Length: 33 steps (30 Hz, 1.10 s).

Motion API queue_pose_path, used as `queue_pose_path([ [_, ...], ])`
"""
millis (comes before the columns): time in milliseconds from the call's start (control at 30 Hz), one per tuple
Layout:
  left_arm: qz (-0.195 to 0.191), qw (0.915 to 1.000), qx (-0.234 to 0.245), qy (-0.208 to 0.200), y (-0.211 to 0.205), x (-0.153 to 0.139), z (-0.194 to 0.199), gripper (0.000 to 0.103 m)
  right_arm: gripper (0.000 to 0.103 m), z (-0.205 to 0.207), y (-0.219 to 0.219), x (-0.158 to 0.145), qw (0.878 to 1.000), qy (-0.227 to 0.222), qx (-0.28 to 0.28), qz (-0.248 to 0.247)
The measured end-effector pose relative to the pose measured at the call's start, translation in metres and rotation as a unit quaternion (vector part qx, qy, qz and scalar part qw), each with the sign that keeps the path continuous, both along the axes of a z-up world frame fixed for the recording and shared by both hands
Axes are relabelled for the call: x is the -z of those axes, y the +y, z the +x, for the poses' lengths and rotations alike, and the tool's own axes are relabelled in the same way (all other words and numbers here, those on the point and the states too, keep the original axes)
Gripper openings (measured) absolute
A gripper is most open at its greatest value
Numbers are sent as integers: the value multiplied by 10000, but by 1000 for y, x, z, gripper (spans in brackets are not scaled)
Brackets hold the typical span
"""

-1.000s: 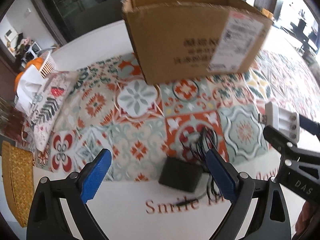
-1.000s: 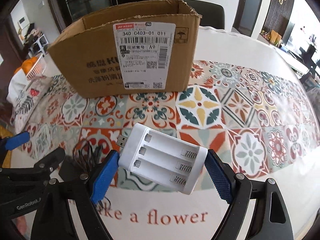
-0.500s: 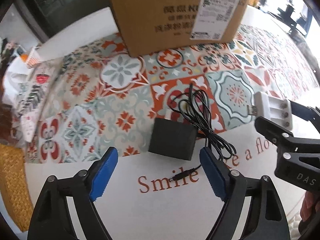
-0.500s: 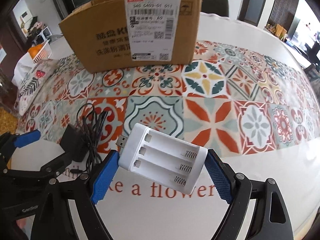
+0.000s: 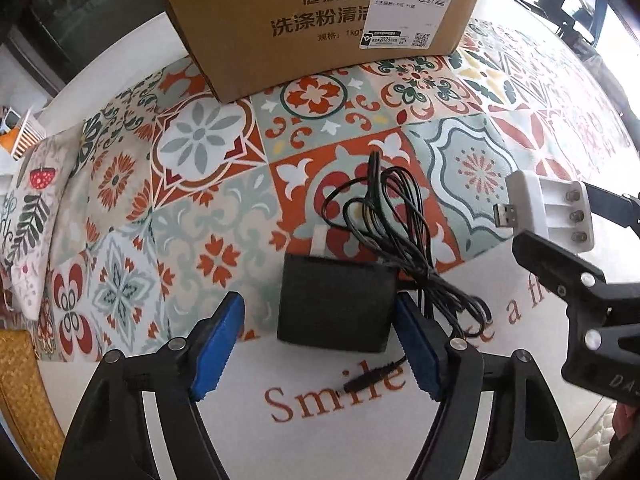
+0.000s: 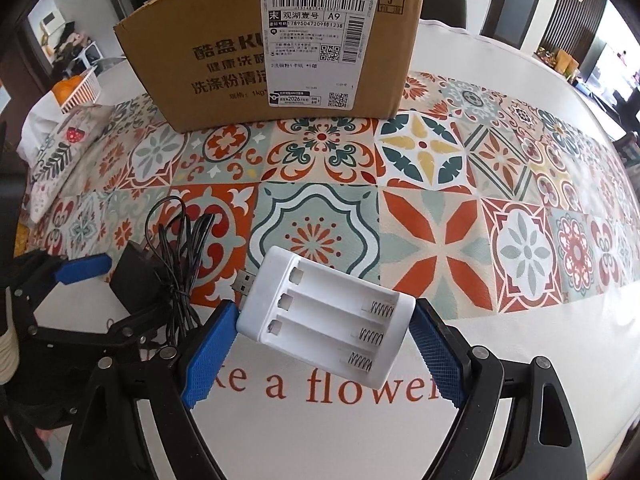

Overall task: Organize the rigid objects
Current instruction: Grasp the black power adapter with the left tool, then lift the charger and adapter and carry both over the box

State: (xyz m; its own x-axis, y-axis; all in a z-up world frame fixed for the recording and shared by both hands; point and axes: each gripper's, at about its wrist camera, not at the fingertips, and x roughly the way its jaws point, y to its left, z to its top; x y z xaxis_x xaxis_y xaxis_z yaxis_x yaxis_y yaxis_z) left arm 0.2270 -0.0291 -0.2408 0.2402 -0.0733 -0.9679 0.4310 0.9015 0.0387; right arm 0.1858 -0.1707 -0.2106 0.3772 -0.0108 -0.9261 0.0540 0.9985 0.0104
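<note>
A black power adapter (image 5: 334, 306) with a tangled black cable (image 5: 392, 220) lies on the tablecloth's white border. My left gripper (image 5: 318, 312) straddles it from above and its jaws are closing; the right pad is at the adapter's edge, the left pad still stands clear of it. My right gripper (image 6: 324, 320) is shut on a white three-slot battery charger (image 6: 328, 320) with a USB plug, held above the cloth just right of the adapter. The charger (image 5: 548, 208) also shows at the right edge of the left wrist view. A brown cardboard box (image 6: 280, 52) stands behind.
A tile-patterned tablecloth (image 6: 420, 160) covers the table. A floral pouch (image 5: 24, 208) and a woven mat (image 5: 20, 380) lie at the left. A white basket with oranges (image 6: 78, 92) sits at the far left. Chairs and cabinets stand beyond the table.
My left gripper has come down over the black adapter and its jaws have narrowed around it. The right gripper still grips the charger in nearly the same place.
</note>
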Motion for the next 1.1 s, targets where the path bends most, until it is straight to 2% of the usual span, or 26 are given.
queue_pose_path([
  [100, -67, 10000, 55, -30, -2, 2, 4, 74, 86, 2, 0, 1, 10000, 20, 10, -1],
  [233, -277, 9996, 40, 30, -4, 7, 13, 63, 86, 4, -1, 3, 10000, 51, 35, -24],
  [367, -385, 9992, -15, -107, -7, 9, 14, 56, 86, 4, 0, 3, 10000, 58, 9, -61],
  [567, -538, 9983, -139, -155, -2, 9, 5, 56, 86, 3, 2, -1, 9999, -6, -35, -140],
  [867, -703, 9949, -476, -546, 24, -25, -15, 56, 86, -2, 2, -25, 9992, -355, -48, -200],
  [1100, -785, 9907, -610, -932, 16, -57, -16, 56, 86, -2, 0, -50, 9971, -718, -8, -249],
])
